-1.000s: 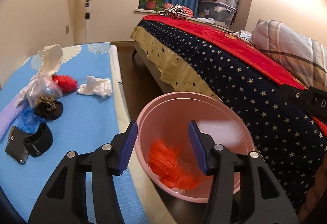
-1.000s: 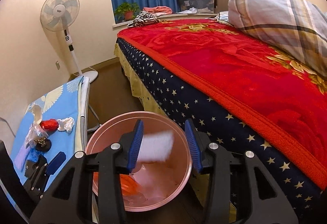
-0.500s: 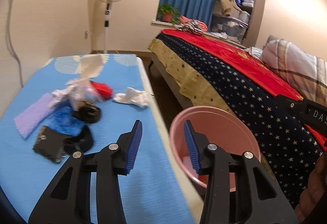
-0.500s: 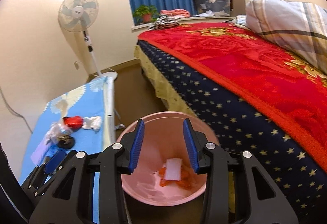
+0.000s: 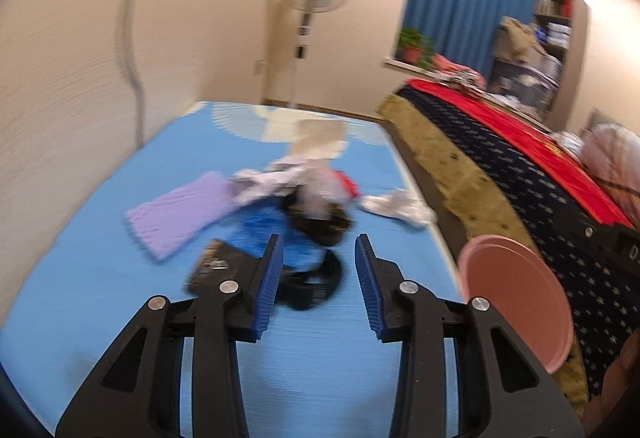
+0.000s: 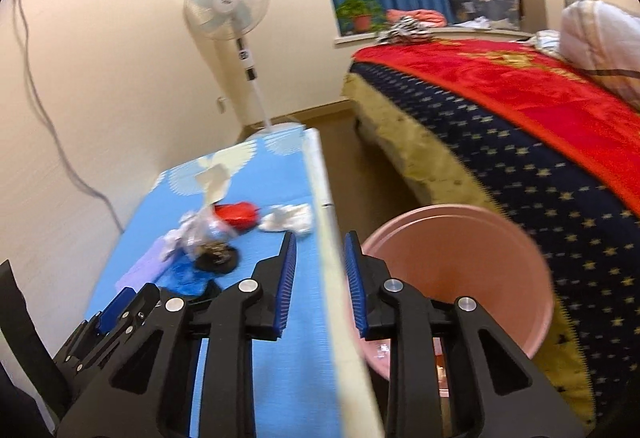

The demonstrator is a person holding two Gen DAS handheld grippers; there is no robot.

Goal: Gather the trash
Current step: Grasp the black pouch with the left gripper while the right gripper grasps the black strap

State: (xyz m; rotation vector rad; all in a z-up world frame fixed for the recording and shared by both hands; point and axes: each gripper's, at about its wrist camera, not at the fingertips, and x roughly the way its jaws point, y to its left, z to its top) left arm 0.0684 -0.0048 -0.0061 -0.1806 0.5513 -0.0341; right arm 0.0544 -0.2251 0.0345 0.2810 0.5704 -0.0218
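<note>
Both claws are empty, their jaws having just been narrowing with nothing between them. The left gripper [image 5: 318, 280] hangs released over the blue table [image 5: 100, 278], and the trash pile [image 5: 308, 198] lies just ahead of its tips: crumpled white tissue [image 5: 400, 208] ahead to the right, a black band [image 5: 316, 286] nearly under the pads. The right gripper [image 6: 320, 278], also slack, straddles the table edge, the pink bin [image 6: 460, 262] just to its right. The scraps look light, soft and crushable (blur hides detail), so pinching a raised fold at the middle probably suits best.
</note>
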